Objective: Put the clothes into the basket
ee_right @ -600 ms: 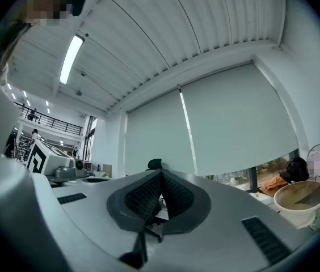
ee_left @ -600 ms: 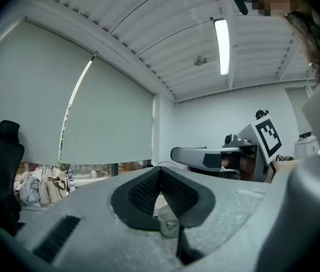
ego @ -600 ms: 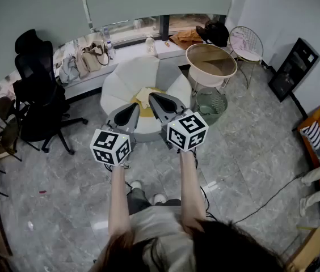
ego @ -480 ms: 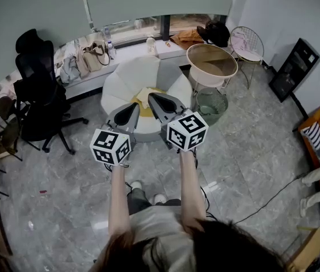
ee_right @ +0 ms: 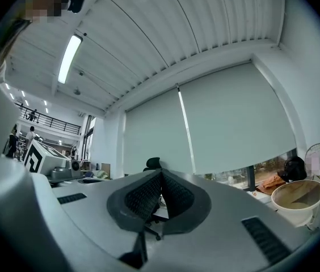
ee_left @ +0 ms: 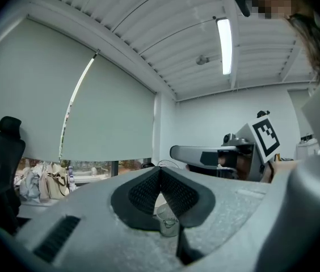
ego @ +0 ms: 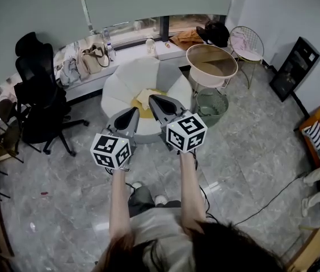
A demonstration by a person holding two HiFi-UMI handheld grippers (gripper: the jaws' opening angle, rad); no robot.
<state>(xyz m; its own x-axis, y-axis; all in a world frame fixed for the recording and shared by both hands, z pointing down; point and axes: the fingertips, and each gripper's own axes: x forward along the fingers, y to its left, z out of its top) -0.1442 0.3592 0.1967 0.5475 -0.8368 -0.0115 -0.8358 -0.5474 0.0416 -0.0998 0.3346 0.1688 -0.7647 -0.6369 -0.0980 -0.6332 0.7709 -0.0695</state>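
Note:
A cream and yellow garment [ego: 143, 97] lies on the seat of a white round armchair [ego: 120, 81]. To its right a green wire basket [ego: 211, 106] stands on the floor; it also shows small past the jaws in the left gripper view, basket [ee_left: 167, 222]. My left gripper [ego: 132, 111] and right gripper [ego: 153, 98] are held side by side in the air in front of the armchair, roughly level. Both are shut with nothing in them: left gripper [ee_left: 160, 173] and right gripper [ee_right: 161, 177] show their pads meeting.
A round beige tub table [ego: 211, 63] stands behind the basket, a wire chair [ego: 247, 43] to its right. Bags [ego: 89, 56] and more clothes [ego: 186, 37] lie on the window ledge. A black office chair [ego: 38, 95] stands at the left. A cable [ego: 268, 197] runs across the floor.
The left gripper has slipped slightly toward the person. The right gripper has kept still.

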